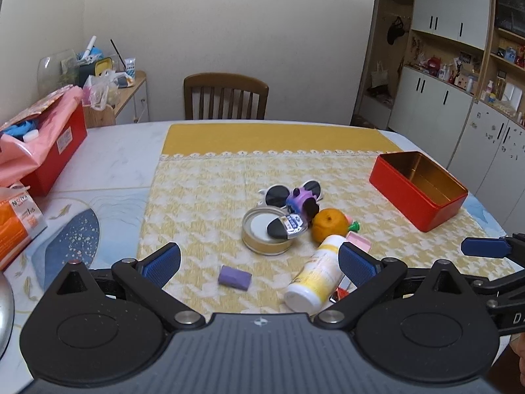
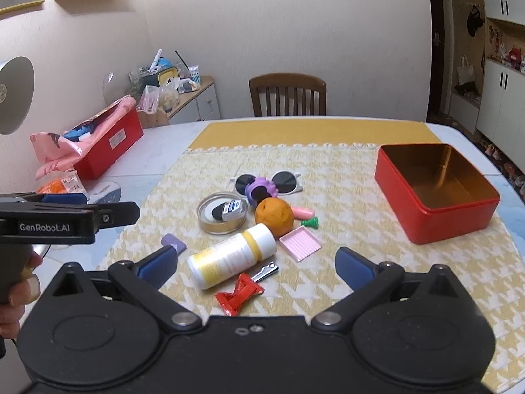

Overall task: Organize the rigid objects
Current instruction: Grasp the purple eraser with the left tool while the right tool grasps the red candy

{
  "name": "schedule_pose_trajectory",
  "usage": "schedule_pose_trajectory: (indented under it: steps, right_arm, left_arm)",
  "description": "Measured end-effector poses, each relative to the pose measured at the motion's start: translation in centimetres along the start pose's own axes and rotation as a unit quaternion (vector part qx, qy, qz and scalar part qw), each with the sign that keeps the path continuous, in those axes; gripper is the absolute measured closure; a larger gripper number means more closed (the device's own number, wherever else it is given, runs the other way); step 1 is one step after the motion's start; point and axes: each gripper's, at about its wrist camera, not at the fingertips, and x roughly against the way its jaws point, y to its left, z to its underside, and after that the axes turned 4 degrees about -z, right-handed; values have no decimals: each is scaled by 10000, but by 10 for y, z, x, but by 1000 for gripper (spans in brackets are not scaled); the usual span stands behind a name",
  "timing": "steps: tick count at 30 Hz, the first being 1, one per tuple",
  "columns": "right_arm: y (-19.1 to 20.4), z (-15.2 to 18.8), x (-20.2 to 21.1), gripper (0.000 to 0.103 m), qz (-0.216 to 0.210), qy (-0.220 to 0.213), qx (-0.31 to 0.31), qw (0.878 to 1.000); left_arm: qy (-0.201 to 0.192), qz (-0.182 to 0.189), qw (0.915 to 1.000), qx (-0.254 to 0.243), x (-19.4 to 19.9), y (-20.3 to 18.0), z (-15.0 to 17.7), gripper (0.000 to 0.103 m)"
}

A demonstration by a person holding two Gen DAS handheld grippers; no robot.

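A pile of small objects lies on the yellow cloth: a white and yellow bottle point(image 1: 315, 274) point(image 2: 233, 254) on its side, an orange point(image 1: 329, 225) point(image 2: 274, 215), a round gold tin lid point(image 1: 267, 231) point(image 2: 222, 212), white sunglasses point(image 1: 288, 193) point(image 2: 267, 182), a purple toy point(image 1: 302, 202) point(image 2: 261, 190), a purple block point(image 1: 234, 277) point(image 2: 174, 243), a pink tray point(image 2: 300, 242), a nail clipper point(image 2: 265, 271) and a red wrapper point(image 2: 239, 294). An empty red tin point(image 1: 418, 190) point(image 2: 436, 187) stands at the right. My left gripper point(image 1: 259, 264) and right gripper point(image 2: 256, 267) are both open and empty, hovering short of the pile.
A red box with pink plastic point(image 1: 42, 144) point(image 2: 98, 144) sits on the table's left side, with an orange packet point(image 1: 16, 226) nearer. A wooden chair point(image 1: 225, 96) point(image 2: 288, 94) stands at the far edge. Cabinets point(image 1: 459, 98) line the right wall.
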Motion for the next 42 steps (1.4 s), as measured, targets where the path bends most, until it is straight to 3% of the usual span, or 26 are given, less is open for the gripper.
schedule_pose_trajectory:
  steps: [8,15,20,31,42]
  right_arm:
    - [4,15,-26,7,-99,461,254,9986]
    - [13,22,-59,10,-268,846,731,9934]
    - [10,24,-81,22,-319,1085,619,9917]
    - [-6,17,-106,36,-362,1431,-255,9887]
    - [-13,18,-118,63,-353,1774,-861,9797]
  left_arm:
    - [254,-154,9995,-142,-20,9,18,0]
    - [470,-433,9977,-245,-64,21,22,0]
    - [637,-406,9966,-342,-93,23,26,1]
    - [810,-350,9945,-565,-121,14,33,27]
    - [771,-233,9938,-763,-127,9,36,54]
